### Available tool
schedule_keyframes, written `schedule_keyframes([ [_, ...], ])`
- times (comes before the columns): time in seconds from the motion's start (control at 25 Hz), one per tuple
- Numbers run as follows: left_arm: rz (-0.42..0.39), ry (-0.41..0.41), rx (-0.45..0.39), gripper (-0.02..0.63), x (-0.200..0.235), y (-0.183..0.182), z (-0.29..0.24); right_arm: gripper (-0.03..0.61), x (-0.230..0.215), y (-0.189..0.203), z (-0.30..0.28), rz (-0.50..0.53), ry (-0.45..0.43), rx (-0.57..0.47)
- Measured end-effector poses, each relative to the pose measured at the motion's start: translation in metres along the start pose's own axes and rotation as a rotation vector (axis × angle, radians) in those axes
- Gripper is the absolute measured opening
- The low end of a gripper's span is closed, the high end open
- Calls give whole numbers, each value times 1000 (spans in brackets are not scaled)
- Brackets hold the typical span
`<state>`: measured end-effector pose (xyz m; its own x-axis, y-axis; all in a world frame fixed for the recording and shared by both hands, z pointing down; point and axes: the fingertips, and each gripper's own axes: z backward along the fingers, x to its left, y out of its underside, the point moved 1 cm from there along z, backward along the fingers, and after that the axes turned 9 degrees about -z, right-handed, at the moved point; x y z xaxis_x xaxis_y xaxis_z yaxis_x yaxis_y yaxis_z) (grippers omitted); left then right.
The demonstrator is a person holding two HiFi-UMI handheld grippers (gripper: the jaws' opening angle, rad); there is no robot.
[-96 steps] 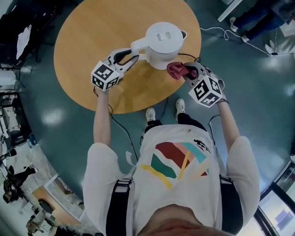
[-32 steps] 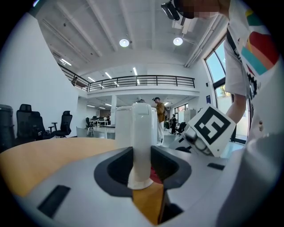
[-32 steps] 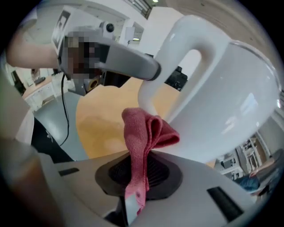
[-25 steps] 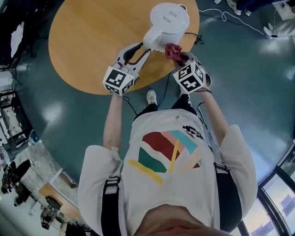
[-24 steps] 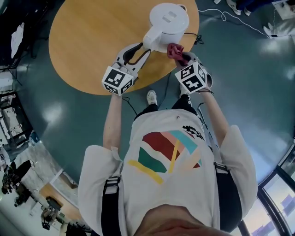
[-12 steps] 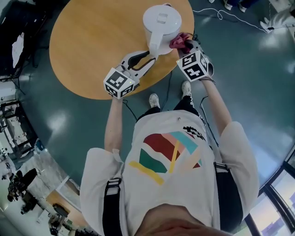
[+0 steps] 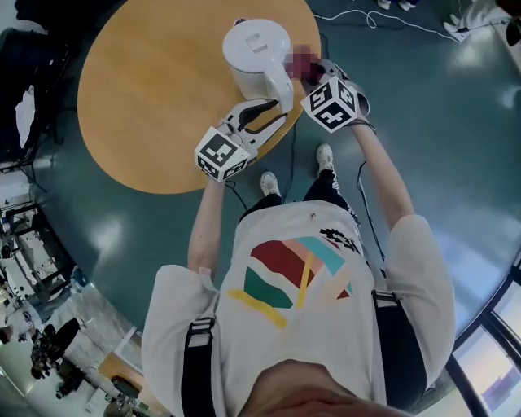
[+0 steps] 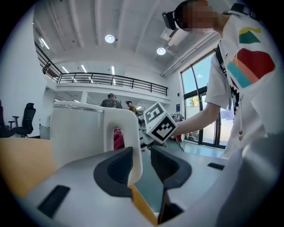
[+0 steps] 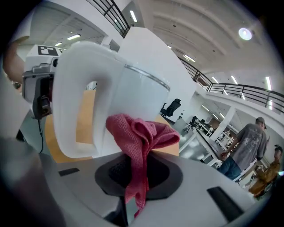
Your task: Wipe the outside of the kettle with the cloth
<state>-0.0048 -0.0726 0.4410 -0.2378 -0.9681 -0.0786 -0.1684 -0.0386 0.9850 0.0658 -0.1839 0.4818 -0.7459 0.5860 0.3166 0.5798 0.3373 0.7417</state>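
A white kettle [image 7: 255, 47] stands near the right edge of the round wooden table [image 7: 138, 98], its handle [image 7: 282, 91] pointing to the lower right. My left gripper [image 7: 275, 111] is shut on that handle; in the left gripper view the handle [image 8: 129, 142] sits between the dark pads [image 8: 116, 166] of the left gripper [image 8: 141, 163]. My right gripper [image 7: 314, 75] is shut on a red cloth [image 7: 302, 60] held against the kettle's right side. In the right gripper view the bunched cloth [image 9: 141, 135] rises from the right gripper [image 9: 136, 172] against the kettle wall [image 9: 128, 93].
The kettle is close to the table rim, with teal floor beyond. A white cable [image 7: 358, 16] lies on the floor at the top. The person's shoes [image 7: 267, 183] show below the table edge. People [image 9: 246, 142] stand far off in the hall.
The kettle has turned: its handle swung from lower left to lower right, with my left gripper following to the right. The right gripper carried the cloth up along the kettle's right side.
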Motion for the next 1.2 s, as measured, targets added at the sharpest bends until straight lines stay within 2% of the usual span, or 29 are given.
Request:
schedule_keyframes([
  [0.2,-3,3,1,170,-3,7,-5,47,-8,-7,40,19,48,-84],
  [0.4,8,-19,1,170,4,4,-10,46,-22,-53,93,140,89,-196],
  [0.56,42,-70,6,170,-7,11,-8,46,-16,-77,117,249,62,-242],
  [0.72,58,-166,10,170,-20,21,2,46,9,-83,106,472,22,-211],
  [0.92,79,-292,-9,170,-34,-6,0,47,10,-90,108,738,-47,-103],
  [1.04,73,-333,6,170,-52,-9,-3,46,10,-87,119,844,-60,-72],
  [1.2,120,-386,-10,170,-74,0,6,46,34,-79,132,943,-64,-62],
])
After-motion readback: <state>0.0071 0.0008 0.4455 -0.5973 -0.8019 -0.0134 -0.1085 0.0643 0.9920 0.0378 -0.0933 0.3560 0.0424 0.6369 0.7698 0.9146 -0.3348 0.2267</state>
